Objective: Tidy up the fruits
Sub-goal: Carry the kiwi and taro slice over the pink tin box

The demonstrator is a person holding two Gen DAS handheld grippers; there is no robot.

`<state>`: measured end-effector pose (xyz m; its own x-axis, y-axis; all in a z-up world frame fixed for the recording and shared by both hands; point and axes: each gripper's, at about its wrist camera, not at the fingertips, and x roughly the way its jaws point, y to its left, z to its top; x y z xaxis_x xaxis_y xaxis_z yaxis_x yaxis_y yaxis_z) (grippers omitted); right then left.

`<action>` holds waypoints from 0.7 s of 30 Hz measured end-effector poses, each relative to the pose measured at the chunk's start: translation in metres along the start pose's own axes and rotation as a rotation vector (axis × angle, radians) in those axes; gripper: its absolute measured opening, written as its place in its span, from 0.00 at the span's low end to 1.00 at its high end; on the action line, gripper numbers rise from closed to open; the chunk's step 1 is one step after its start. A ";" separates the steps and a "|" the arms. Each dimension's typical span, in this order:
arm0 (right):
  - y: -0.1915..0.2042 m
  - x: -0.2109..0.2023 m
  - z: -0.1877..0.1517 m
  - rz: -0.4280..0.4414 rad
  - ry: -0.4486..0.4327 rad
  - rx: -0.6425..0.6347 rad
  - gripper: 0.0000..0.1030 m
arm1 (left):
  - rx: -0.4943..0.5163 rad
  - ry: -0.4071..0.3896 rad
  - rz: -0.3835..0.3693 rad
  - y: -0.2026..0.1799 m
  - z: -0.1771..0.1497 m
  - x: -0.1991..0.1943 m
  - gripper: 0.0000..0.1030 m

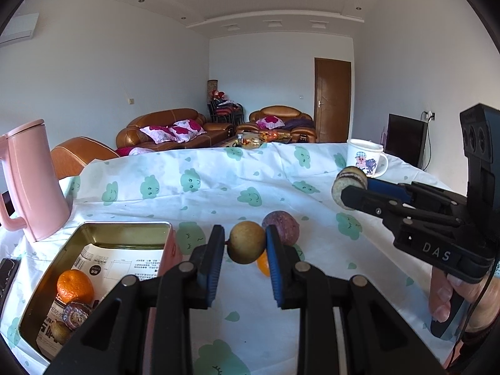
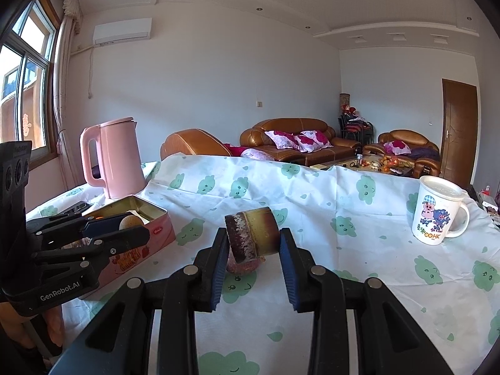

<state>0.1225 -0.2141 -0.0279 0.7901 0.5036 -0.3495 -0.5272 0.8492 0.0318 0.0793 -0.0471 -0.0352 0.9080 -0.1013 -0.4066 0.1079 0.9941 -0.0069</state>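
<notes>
With the left gripper point(image 1: 244, 247) fingers pinching a yellowish fruit point(image 1: 246, 242) at frame centre and the right gripper point(image 2: 252, 243) fingers pinching a mottled fruit point(image 2: 251, 234), either round skin could slip and roll off the desk point(image 1: 312, 281) short of the tin point(image 1: 56, 284) at lower left.

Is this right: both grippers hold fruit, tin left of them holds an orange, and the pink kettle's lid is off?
Not quite. In the right wrist view the pink kettle has its lid on. Left gripper, right gripper, tin and orange are as stated.
</notes>
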 end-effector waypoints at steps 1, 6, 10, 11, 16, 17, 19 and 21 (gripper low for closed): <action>0.000 -0.001 0.000 0.000 -0.006 -0.001 0.33 | -0.001 -0.006 0.001 0.000 0.000 -0.001 0.27; 0.003 -0.007 0.000 -0.005 -0.033 -0.012 0.33 | -0.004 -0.027 0.010 0.001 0.000 -0.005 0.27; 0.004 -0.012 -0.001 -0.003 -0.053 -0.014 0.33 | -0.009 -0.052 0.017 0.002 0.000 -0.010 0.27; 0.005 -0.013 -0.001 -0.003 -0.055 -0.016 0.33 | -0.009 -0.057 0.019 0.001 0.000 -0.011 0.27; 0.008 -0.016 -0.001 -0.002 -0.069 -0.023 0.33 | -0.009 -0.079 0.028 0.002 -0.001 -0.014 0.27; 0.008 -0.017 -0.001 -0.001 -0.071 -0.023 0.33 | -0.009 -0.081 0.028 0.002 -0.001 -0.014 0.27; 0.008 -0.018 -0.001 0.004 -0.071 -0.020 0.33 | -0.009 -0.082 0.028 0.002 0.000 -0.015 0.27; 0.009 -0.018 -0.002 0.009 -0.071 -0.022 0.33 | -0.011 -0.083 0.026 0.002 -0.001 -0.015 0.27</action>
<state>0.1027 -0.2157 -0.0228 0.8050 0.5220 -0.2820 -0.5407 0.8411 0.0137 0.0655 -0.0430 -0.0296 0.9409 -0.0781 -0.3296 0.0799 0.9968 -0.0080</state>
